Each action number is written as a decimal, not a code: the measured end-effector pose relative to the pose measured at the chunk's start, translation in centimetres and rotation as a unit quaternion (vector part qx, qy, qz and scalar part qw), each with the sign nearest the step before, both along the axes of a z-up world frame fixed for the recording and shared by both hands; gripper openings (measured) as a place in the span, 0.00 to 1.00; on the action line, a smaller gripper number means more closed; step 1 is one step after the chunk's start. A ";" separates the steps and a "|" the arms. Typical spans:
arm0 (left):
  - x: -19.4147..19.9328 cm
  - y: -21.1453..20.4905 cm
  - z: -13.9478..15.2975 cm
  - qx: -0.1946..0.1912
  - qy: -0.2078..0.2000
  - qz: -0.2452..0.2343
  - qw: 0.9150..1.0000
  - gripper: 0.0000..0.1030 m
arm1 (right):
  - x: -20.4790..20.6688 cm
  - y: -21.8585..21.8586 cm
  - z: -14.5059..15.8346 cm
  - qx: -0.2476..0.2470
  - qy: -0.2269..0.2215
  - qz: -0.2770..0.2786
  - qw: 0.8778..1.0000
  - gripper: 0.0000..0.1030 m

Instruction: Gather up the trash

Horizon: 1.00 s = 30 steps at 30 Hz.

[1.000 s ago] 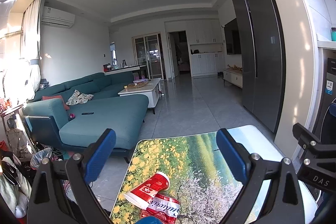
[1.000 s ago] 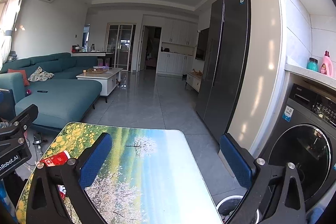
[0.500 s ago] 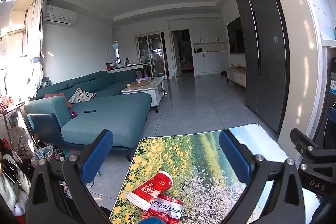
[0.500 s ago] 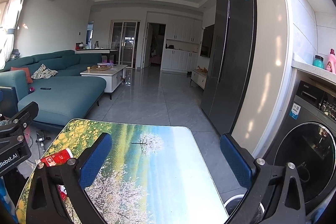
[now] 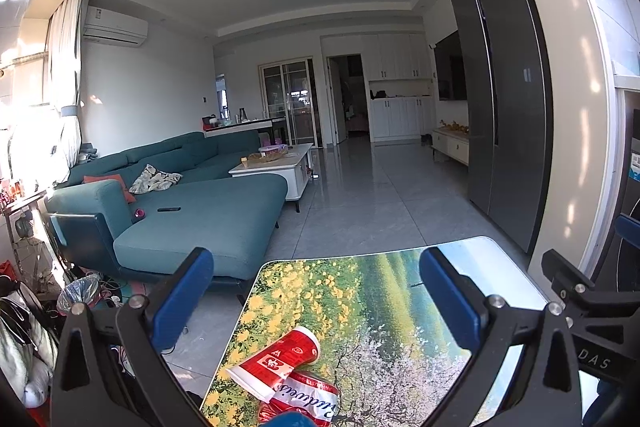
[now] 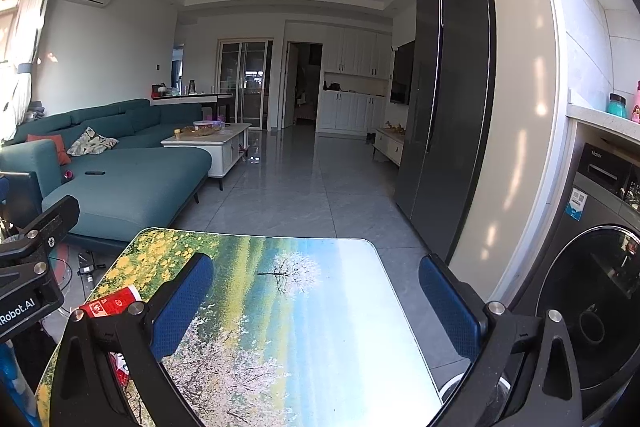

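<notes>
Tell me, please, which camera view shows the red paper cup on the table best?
The left wrist view: the red paper cup lies on its side in full sight between the open fingers of the left gripper, across a crushed red can. In the right wrist view, the right gripper's left finger hides most of the cup.

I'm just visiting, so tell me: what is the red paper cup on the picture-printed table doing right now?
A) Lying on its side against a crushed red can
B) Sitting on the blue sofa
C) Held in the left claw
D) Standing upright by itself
A: the red paper cup lies tipped on its side on the table, resting against the crushed red can, while the left claw is open and empty.
</notes>
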<state>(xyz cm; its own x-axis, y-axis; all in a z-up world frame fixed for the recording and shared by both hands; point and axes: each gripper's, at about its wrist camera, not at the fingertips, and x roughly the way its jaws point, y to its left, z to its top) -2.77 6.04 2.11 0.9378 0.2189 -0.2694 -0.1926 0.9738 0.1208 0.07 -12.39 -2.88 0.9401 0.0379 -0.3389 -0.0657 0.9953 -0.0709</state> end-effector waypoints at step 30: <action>-0.2 -1.1 -0.2 0.010 0.013 -0.004 1.000 1.00 | 0.0 -1.3 -0.3 0.026 0.004 0.009 1.000 1.00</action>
<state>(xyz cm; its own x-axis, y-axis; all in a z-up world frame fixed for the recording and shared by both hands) -2.95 4.90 1.91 0.9320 0.2178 -0.2897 -0.1823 0.9725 0.1449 0.12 -13.64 -3.21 0.9365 0.0721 -0.3433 -0.0834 0.9964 -0.0182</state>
